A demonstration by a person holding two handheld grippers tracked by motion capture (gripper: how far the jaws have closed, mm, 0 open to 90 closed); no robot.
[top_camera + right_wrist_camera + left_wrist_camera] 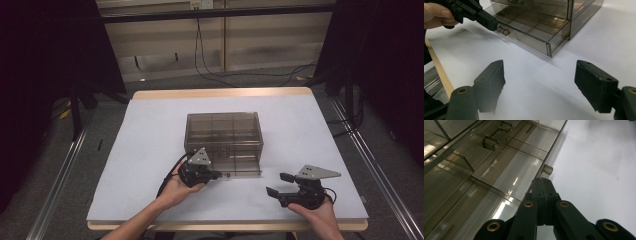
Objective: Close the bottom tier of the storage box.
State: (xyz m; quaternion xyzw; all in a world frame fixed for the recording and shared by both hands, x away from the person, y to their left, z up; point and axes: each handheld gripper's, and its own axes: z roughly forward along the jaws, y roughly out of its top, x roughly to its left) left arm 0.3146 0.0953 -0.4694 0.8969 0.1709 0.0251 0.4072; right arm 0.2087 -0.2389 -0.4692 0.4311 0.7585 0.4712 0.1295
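Observation:
A smoked clear plastic drawer box stands mid-table, its bottom drawer pulled out toward me. The drawer holds divided compartments with nothing in them. My left gripper is shut, its tips against the drawer's front edge right beside the small clear handle; I see nothing between the jaws. The right gripper view shows that left gripper just touching the handle. My right gripper is wide open over bare table, in front of the box and to its right, its pads holding nothing.
The white table top has a wooden edge close to my hands. Dark curtains, metal rails and cables lie beyond the table's far side. Upper drawers of the box stay closed.

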